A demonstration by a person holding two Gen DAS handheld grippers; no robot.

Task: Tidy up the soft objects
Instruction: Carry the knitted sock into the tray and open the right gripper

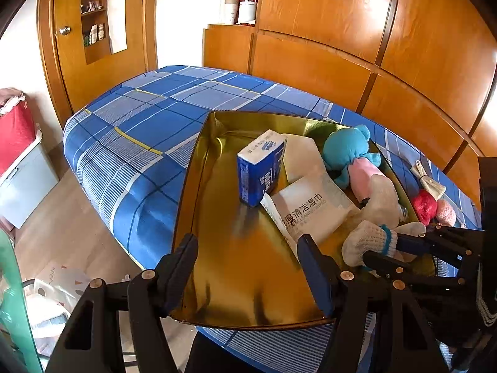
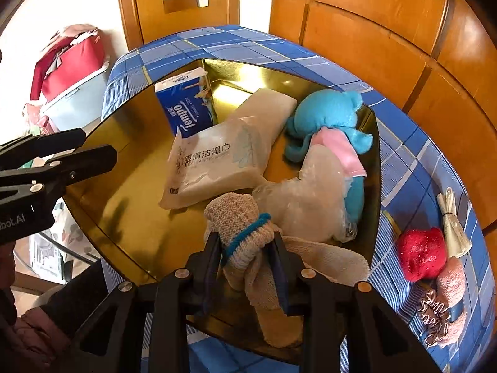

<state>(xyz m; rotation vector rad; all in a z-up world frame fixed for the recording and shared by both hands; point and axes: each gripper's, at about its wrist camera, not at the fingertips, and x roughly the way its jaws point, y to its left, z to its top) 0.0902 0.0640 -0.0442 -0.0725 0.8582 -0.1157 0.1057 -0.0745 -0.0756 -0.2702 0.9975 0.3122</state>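
A gold tray [image 1: 242,279] lies on the blue plaid bedcover [image 1: 149,118]. In it are a blue Tempo tissue pack [image 2: 186,105], a white wet-wipes pack [image 2: 214,161], a blue plush toy [image 2: 323,115] in a pink shirt, and a clear plastic bag [image 2: 310,192]. My right gripper [image 2: 245,239] is shut on a beige knit glove [image 2: 239,217] with blue cuff trim, over the tray's near right part. The glove's other end trails back over the rim. My left gripper [image 1: 247,245] stands open at the tray's near left rim, with nothing between its pads.
On the cover right of the tray lie a red pouf [image 2: 419,255], a pink fuzzy piece [image 2: 450,283], a satin scrunchie [image 2: 435,317] and a tied cream bundle [image 2: 450,223]. Wooden wardrobe panels [image 1: 341,15] stand behind. A red bag [image 1: 15,130] sits on a grey bin at the left.
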